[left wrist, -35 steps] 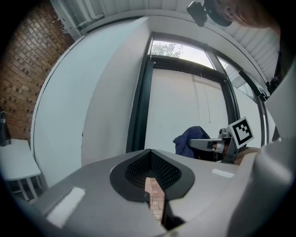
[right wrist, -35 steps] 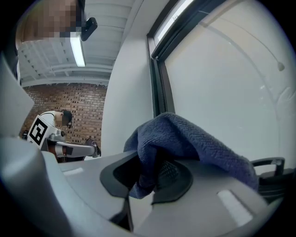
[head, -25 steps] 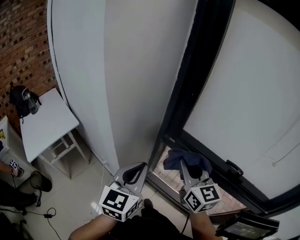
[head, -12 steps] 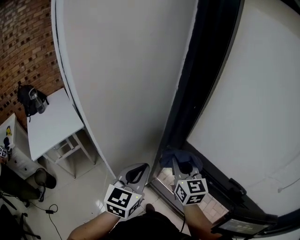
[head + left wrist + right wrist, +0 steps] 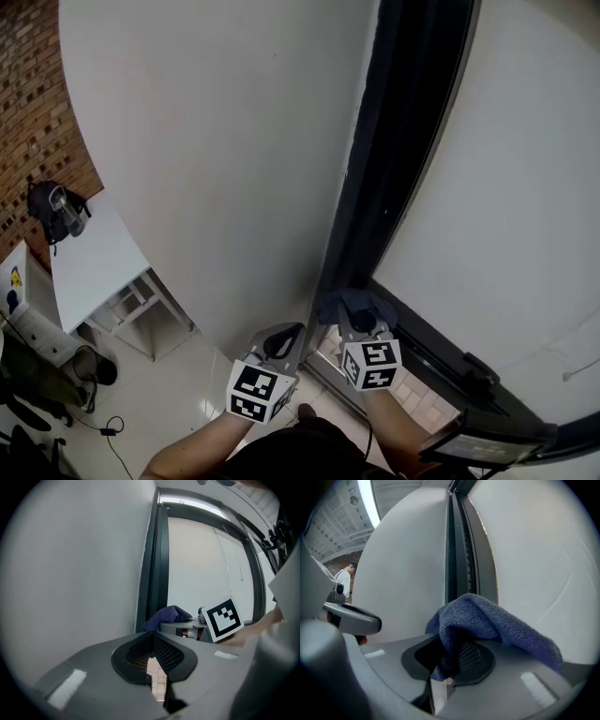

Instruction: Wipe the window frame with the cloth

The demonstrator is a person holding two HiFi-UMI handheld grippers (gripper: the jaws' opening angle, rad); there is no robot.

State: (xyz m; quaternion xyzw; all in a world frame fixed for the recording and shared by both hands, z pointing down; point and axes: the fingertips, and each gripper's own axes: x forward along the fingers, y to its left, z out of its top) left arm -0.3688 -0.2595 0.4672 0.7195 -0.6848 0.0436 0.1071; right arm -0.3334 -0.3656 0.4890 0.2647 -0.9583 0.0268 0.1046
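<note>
1. Right gripper (image 5: pixel 449 654): jaws are clamped on the blue cloth (image 5: pixel 492 620). One fold is pinched between the pads, and the rest bunches over the top and trails toward the right of the right gripper view.
2. In the head view that cloth sits low and centre, at the foot of the dark window frame (image 5: pixel 398 159), where the upright meets the bottom rail. It is right up at the frame; I can't tell whether it is actually touching.
3. Left gripper (image 5: pixel 152 637): jaws are together with the tips meeting and nothing between them. Only brick-patterned floor shows through the slit below.
4. In the head view the left gripper is just left of the right one, low in the frame. It points at the seam between the white wall panel (image 5: pixel 225 141) and the frame, and its marker cube (image 5: pixel 258 392) faces the camera.
5. To the right of the frame, a pale window pane (image 5: pixel 511 206) fills that side of the picture, with a dark window handle (image 5: pixel 476 367) on the lower rail.
6. Over at the left edge there is a brick wall (image 5: pixel 28 103). A white table (image 5: pixel 94 267) stands below it, with a black bag (image 5: pixel 52 211) on its far corner.
7. At the left of the right gripper view a person in a white top (image 5: pixel 344 581) stands in the background, under a ceiling light strip (image 5: pixel 365 498).
</note>
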